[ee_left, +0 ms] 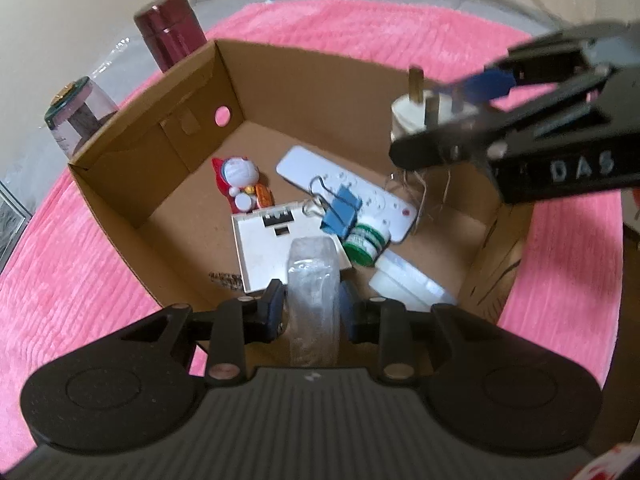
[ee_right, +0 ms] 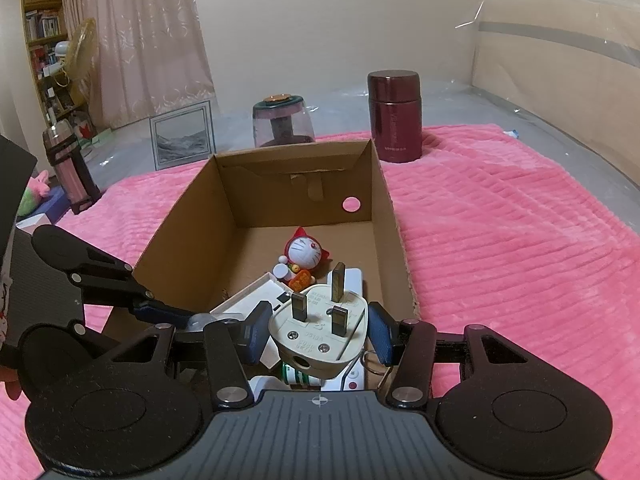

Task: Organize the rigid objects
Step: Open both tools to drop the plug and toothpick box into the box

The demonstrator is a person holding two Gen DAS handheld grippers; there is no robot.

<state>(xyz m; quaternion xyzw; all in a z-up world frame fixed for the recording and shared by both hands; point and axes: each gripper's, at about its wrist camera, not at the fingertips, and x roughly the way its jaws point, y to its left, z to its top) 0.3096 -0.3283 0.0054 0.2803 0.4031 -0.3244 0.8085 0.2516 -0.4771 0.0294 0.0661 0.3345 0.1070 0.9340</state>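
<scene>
An open cardboard box (ee_left: 304, 80) (ee_right: 192, 216) sits on a pink blanket. My left gripper (ee_left: 313, 304) is shut on a clear plastic-wrapped roll (ee_left: 314, 280) and holds it over the box's near side. My right gripper (ee_right: 318, 326) is shut on a white three-pin plug (ee_right: 320, 324) above the box; the plug also shows in the left wrist view (ee_left: 416, 120), with thin wires hanging under it. Inside the box lie a Doraemon figure (ee_left: 240, 180) (ee_right: 302, 256), a white remote (ee_left: 352, 188), a blue binder clip (ee_left: 340, 212), a green-capped jar (ee_left: 366, 242) and a white flat device (ee_left: 268, 244).
A maroon flask (ee_right: 396, 116) (ee_left: 170, 28) and a clear upturned jar (ee_right: 282, 120) (ee_left: 78, 114) stand behind the box. A framed picture (ee_right: 182, 134) leans further back. The pink blanket (ee_right: 520, 248) spreads around the box. A striped bottle (ee_right: 68, 164) stands at left.
</scene>
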